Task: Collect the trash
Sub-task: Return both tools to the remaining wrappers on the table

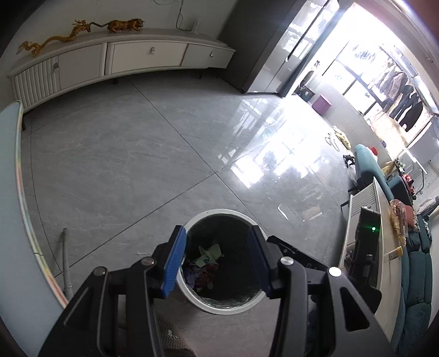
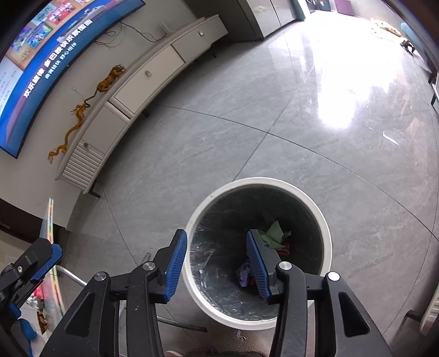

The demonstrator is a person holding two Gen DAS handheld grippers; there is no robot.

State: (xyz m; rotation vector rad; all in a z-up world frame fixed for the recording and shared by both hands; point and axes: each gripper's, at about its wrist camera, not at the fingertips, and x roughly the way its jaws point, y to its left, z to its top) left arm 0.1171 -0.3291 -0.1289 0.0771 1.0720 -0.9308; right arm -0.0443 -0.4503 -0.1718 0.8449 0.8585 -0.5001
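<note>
A round white plastic trash bin point(image 2: 328, 247) lined with a glossy black bag stands on grey stone-look floor tiles point(image 1: 109, 164), directly below both hand-held grippers. Crumpled trash point(image 2: 274, 233) lies at its bottom: a pale green paper scrap, purple film and something red, the rest lost in shadow. The left gripper point(image 1: 216, 261), black-framed with ribbed blue pads, hangs above the bin mouth with its jaws apart and nothing between them. The right gripper point(image 2: 216, 263), of the same build, is likewise released and empty over the bin; its right finger hides part of the trash. At the far left, a long cream cabinet point(image 1: 148, 55) with round metal knobs and a slatted end door carries golden dragon and tiger figurines point(image 1: 126, 25). A curved blue screen point(image 2: 41, 68) with white lettering hangs above it, cut off by the frame. Glare from the far windows washes out the polished floor on the right. A teal sofa point(image 1: 417, 269) shows only in part at the right edge.
</note>
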